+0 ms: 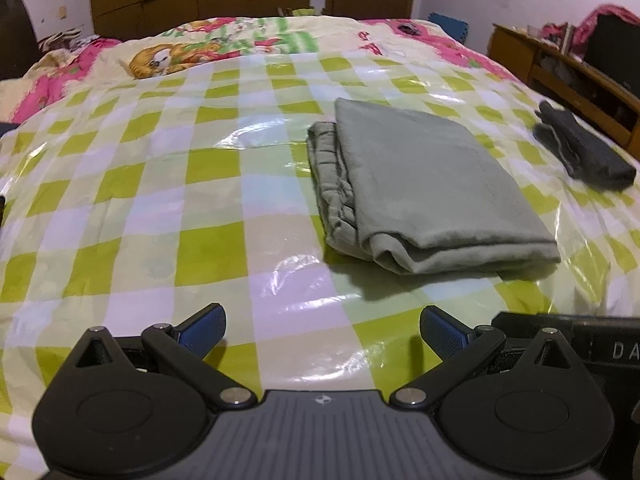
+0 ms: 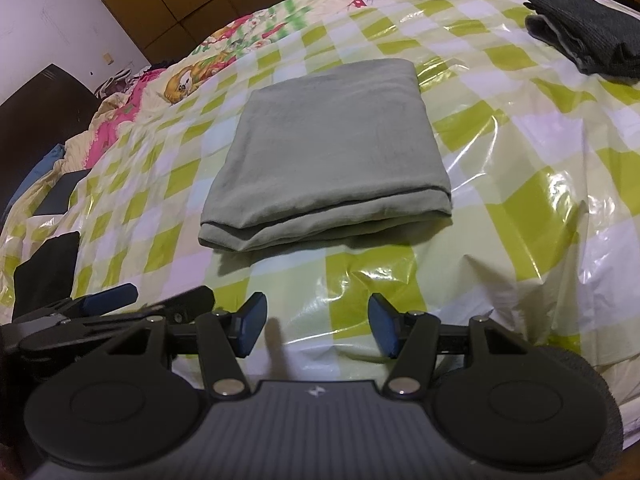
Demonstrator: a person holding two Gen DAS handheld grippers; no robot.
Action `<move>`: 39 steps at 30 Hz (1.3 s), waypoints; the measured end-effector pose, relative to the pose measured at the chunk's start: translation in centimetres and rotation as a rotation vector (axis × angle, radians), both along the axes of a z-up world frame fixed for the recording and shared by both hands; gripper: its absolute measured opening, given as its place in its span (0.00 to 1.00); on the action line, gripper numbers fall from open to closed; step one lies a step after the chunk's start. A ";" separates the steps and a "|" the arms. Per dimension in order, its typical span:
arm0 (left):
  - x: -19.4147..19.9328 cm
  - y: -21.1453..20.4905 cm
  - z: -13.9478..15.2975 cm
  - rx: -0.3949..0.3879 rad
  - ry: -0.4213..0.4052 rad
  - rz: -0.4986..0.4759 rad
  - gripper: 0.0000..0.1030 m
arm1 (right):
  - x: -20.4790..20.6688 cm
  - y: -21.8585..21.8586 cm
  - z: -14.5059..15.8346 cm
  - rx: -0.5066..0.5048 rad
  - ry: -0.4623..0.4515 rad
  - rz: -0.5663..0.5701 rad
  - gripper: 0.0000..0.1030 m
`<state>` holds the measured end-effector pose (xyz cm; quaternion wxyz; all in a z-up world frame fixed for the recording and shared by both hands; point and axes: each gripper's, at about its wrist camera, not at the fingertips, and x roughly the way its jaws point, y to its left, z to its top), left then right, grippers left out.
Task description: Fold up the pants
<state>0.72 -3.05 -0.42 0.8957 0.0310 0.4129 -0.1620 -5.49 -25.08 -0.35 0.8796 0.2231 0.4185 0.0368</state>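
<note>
Blue-padded tongs sit nearest us: left gripper (image 1: 322, 330) and right gripper (image 2: 317, 330) both spread wide, holding nothing, hovering over the bed's (image 1: 132, 216) near edge. Pants (image 2: 328, 144) lie folded mid-bed, apart from both. Glossy plastic cover may let the stack slide or unfold if nudged. Dark cloth (image 1: 584, 150) sits toward the far right edge.

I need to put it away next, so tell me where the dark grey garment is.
The dark grey garment lies folded on the checkered plastic sheet, far right in both views, beyond and right of the green pants, not touching them.
</note>
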 end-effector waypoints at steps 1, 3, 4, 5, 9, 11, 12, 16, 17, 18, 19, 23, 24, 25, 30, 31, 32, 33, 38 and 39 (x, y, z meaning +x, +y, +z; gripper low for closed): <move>0.1 0.3 0.1 -0.009 -0.007 0.012 1.00 | 0.0 0.0 0.0 0.002 0.000 -0.001 0.56; 0.0 0.6 0.4 -0.011 -0.033 0.033 1.00 | 0.0 -0.1 0.0 0.007 -0.001 -0.004 0.56; -0.2 0.8 0.6 -0.006 -0.061 0.050 1.00 | 0.0 -0.1 0.0 0.008 -0.002 -0.004 0.56; -0.4 0.9 0.9 -0.003 -0.099 0.064 1.00 | 0.0 -0.2 0.0 0.010 -0.002 -0.005 0.56; -0.7 1.2 1.7 -0.020 -0.173 0.051 1.00 | 0.0 -0.1 0.0 0.013 -0.002 -0.007 0.56; -0.2 1.0 1.5 -0.031 -0.131 0.043 1.00 | -0.1 -0.1 -0.1 0.018 -0.002 -0.009 0.56; -0.1 0.9 1.4 -0.035 -0.121 0.039 1.00 | -0.1 -0.2 -0.1 0.021 -0.003 -0.010 0.56; 0.0 0.0 1.3 0.019 -0.106 0.024 1.00 | -0.2 -0.2 -0.1 0.024 -0.003 -0.014 0.56; -0.1 -0.2 1.3 0.021 -0.104 0.015 1.00 | -0.1 -0.3 -0.1 0.025 -0.003 -0.014 0.56; -0.1 -0.3 1.3 0.018 -0.099 0.005 1.00 | -0.1 -0.3 -0.1 0.025 -0.003 -0.014 0.56; -0.1 -0.4 1.3 0.013 -0.091 -0.002 1.00 | -0.1 -0.3 -0.1 0.024 -0.003 -0.014 0.56; 0.2 -0.6 0.8 -0.006 -0.039 -0.023 1.00 | -0.1 -0.3 -0.1 0.026 -0.002 -0.017 0.56; 0.2 -0.7 0.7 -0.001 -0.037 -0.023 1.00 | -0.1 -0.4 -0.1 0.029 -0.002 -0.018 0.56; 0.2 -0.7 0.7 0.002 -0.039 -0.020 1.00 | -0.1 -0.4 -0.1 0.030 -0.003 -0.019 0.56; -0.1 -0.7 1.0 0.000 -0.060 -0.016 1.00 | -0.1 -0.4 -0.1 0.031 -0.002 -0.019 0.56; -0.1 -0.7 0.9 0.007 -0.063 -0.014 1.00 | -0.1 -0.4 -0.1 0.032 -0.002 -0.019 0.56; 0.0 -0.8 0.9 0.014 -0.065 -0.012 1.00 | -0.1 -0.4 -0.1 0.031 -0.002 -0.019 0.56; 0.0 -0.8 0.8 0.018 -0.064 -0.012 1.00 | -0.1 -0.4 -0.1 0.030 -0.001 -0.018 0.56; 0.1 -0.7 0.8 0.017 -0.059 -0.010 1.00 | -0.1 -0.4 -0.1 0.029 -0.001 -0.018 0.56; 0.1 -0.7 0.7 0.019 -0.058 -0.011 1.00 | -0.1 -0.4 -0.1 0.027 0.000 -0.019 0.56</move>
